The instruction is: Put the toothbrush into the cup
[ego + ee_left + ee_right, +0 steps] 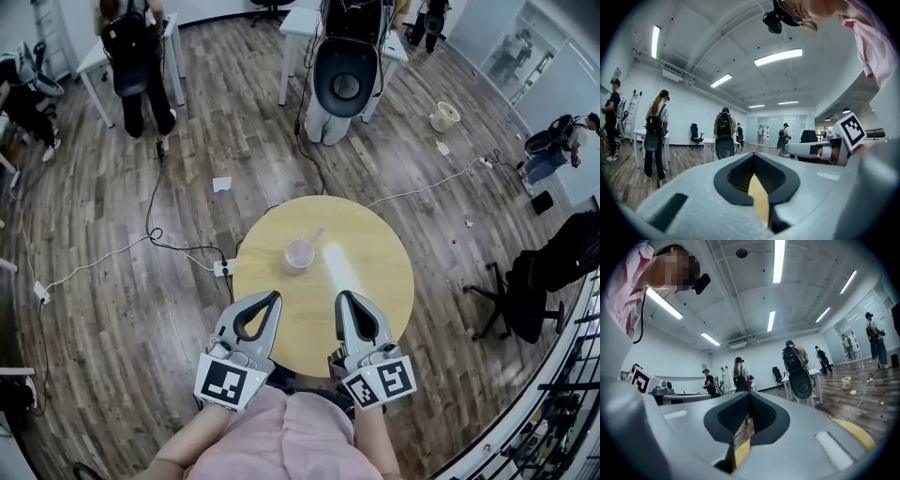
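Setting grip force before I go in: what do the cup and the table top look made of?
Cup: pale, pinkish, slightly see-through with a thin rim, so probably plastic; it is too small to be sure. Table top: light yellow wood look, smooth and semi-glossy, judging by the bright glare streak beside the cup; possibly laminate.

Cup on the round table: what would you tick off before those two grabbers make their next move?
1. Cup stands upright on the table: ok.
2. Toothbrush is in the cup, with one end poking over the rim: ok, as far as the head view shows.
3. Left gripper is empty, jaws together: ok.
4. Right gripper is empty, jaws together: ok.
5. Both grippers sit at the near table edge, apart from the cup: ok.
6. Which end of the toothbrush is down: cannot tell.
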`<action>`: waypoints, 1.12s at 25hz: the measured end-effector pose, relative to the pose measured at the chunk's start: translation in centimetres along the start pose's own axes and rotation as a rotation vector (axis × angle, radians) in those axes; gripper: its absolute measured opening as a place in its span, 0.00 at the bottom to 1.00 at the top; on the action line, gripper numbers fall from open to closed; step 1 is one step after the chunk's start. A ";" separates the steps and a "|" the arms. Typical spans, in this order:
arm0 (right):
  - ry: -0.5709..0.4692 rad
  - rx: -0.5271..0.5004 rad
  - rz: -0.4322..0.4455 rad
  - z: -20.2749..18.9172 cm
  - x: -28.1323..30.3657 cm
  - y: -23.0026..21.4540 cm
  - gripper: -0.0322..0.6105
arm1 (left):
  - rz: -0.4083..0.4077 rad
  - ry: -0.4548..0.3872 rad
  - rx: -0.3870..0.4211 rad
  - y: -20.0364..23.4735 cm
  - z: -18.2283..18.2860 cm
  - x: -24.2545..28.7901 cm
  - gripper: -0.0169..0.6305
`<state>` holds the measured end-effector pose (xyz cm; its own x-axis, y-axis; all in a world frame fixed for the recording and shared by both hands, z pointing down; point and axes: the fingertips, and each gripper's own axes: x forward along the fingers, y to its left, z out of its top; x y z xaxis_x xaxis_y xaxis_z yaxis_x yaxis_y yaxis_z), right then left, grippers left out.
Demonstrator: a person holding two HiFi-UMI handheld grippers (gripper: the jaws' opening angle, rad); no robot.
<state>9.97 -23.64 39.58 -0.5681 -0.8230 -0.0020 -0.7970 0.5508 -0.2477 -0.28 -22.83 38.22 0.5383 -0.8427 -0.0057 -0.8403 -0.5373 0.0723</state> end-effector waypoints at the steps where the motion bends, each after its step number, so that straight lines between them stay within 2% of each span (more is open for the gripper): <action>1: 0.004 0.000 -0.002 -0.1 -0.2 0.2 0.06 | 0.003 0.002 -0.002 0.1 0.0 -0.3 0.02; 6: 0.034 -0.019 -0.006 -1.2 -1.1 1.1 0.06 | 0.004 0.010 -0.002 0.1 -0.2 -1.4 0.02; 12: 0.065 -0.022 0.005 -2.5 -2.4 1.8 0.06 | -0.058 -0.009 0.018 -1.5 -0.3 -2.6 0.02; 19: 0.084 -0.031 0.016 -3.4 -3.4 2.9 0.06 | -0.044 0.000 0.016 -1.5 -0.5 -3.2 0.02; 28: 0.080 -0.052 -0.018 -3.0 -3.8 2.5 0.06 | -0.037 -0.006 0.000 -1.5 -0.3 -3.1 0.02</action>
<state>9.56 -18.69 41.83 -0.5660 -0.8205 0.0796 -0.8159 0.5438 -0.1967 -0.70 -19.39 38.44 0.5685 -0.8226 -0.0148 -0.8199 -0.5680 0.0719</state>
